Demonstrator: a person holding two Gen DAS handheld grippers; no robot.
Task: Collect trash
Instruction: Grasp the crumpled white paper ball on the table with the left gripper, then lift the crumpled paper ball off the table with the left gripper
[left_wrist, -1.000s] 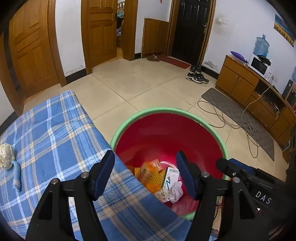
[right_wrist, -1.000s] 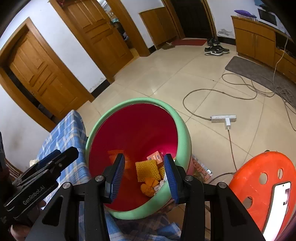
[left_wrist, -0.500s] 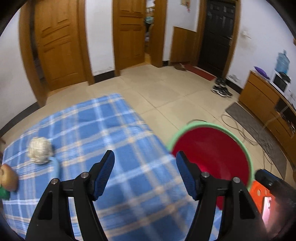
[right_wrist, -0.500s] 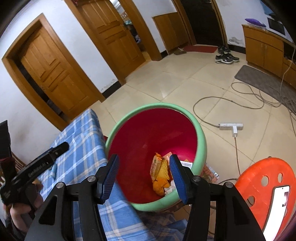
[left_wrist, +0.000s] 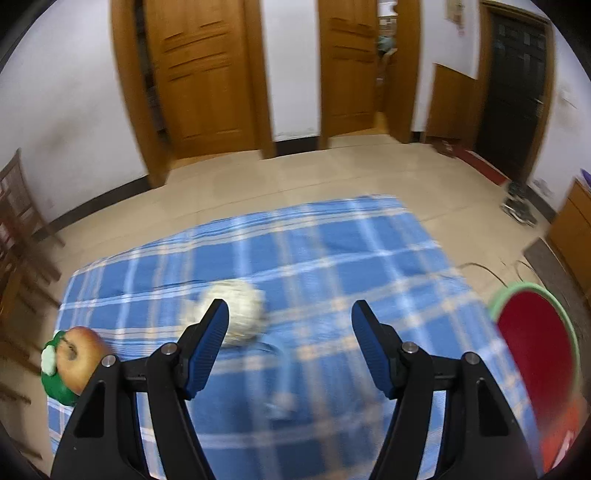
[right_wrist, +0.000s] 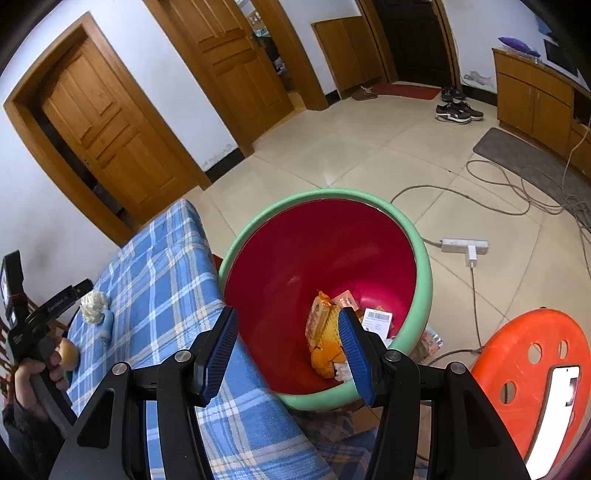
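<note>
My left gripper (left_wrist: 290, 347) is open and empty over the blue plaid cloth (left_wrist: 369, 258). A white crumpled ball (left_wrist: 240, 314) lies on the cloth just beyond its left finger. The red bin with a green rim (left_wrist: 524, 286) stands at the right. In the right wrist view my right gripper (right_wrist: 286, 354) hangs open above the bin (right_wrist: 421, 266), nothing between its pads. Orange wrappers (right_wrist: 321, 332) and a white labelled box (right_wrist: 376, 319) lie at the bottom. The left gripper (right_wrist: 55, 302), held in a hand (right_wrist: 29, 376), points at the white ball (right_wrist: 92, 301).
An apple (left_wrist: 79, 354) on a green object sits at the cloth's left edge. An orange stool (right_wrist: 532, 369) with a phone on it stands right of the bin. A power strip (right_wrist: 463, 245) and cables lie on the tiled floor. A wooden chair (left_wrist: 14, 221) stands far left.
My left gripper has swung left, away from the bin and over the cloth toward the white ball. The right gripper's jaws stand wider than a second ago; it has stayed over the bin.
</note>
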